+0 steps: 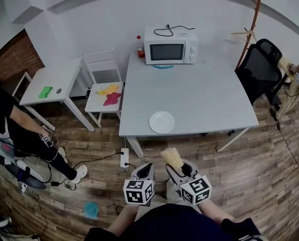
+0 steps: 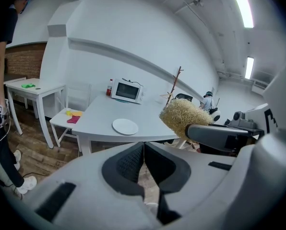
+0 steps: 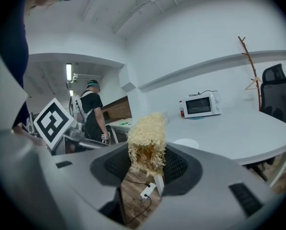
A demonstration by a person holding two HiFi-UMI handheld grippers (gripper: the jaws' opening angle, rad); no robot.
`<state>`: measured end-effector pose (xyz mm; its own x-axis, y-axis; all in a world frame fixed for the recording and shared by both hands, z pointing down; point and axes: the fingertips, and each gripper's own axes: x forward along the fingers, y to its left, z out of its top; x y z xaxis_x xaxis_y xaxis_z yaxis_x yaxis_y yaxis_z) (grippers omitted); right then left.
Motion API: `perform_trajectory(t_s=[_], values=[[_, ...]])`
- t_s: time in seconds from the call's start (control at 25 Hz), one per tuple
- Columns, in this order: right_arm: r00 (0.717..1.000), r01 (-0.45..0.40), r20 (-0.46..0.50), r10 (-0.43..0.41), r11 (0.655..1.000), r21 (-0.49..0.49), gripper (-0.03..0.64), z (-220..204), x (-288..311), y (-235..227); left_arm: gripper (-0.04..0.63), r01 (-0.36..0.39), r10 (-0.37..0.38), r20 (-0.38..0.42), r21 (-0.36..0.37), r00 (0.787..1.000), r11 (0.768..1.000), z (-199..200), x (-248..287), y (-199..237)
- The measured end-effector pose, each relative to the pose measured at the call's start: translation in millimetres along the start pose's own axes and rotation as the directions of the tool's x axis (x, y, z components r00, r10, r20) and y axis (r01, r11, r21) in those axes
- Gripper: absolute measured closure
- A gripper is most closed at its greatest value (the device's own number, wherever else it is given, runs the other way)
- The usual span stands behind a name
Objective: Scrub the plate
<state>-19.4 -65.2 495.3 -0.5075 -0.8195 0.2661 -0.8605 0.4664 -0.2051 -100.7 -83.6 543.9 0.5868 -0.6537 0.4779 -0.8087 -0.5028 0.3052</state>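
**Head view check-in: plate on the desk, scrubber in the right tongs**

Head view first. The white plate (image 1: 162,122) sits flat on the big white desk (image 1: 204,94), close to its near edge and toward the left corner. Both tongs are over the wooden floor (image 1: 230,169), short of the desk edge and well apart from the plate.

The left tongs (image 2: 143,150) are closed up, dark pads pressed together along the tips. The right tongs (image 3: 147,159) are clamped on a straw-coloured fibrous scrubber (image 3: 147,138), which stands up out of the jaws with its shaggy top well above the pads. In the left gripper view that scrubber shows off to the right, above the other tool's arm. The two tools sit side by side, close together but not touching as far as I can see.

Other stuff around:
- A white microwave (image 1: 170,45) at the far edge of the desk, with a red bottle (image 1: 140,48) just beside it on the left.
- A white chair (image 1: 103,87) left of the desk with a yellow cloth (image 1: 108,89) and a red cloth (image 1: 112,99) on the seat.
- A black office chair (image 1: 260,64) at the far right corner.
- A power strip (image 1: 124,157) on the floor near the desk leg.
- A person (image 1: 19,129) in black standing at the far left.
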Motion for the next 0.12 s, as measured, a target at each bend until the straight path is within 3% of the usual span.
perform_trajectory(t_s=[0.12], values=[[1.000, -0.005, 0.000, 0.005, 1.000, -0.003, 0.434, 0.5, 2.6, -0.1, 0.572, 0.002, -0.002, -0.002, 0.000, 1.000, 1.000, -0.6, 1.7, 0.0]])
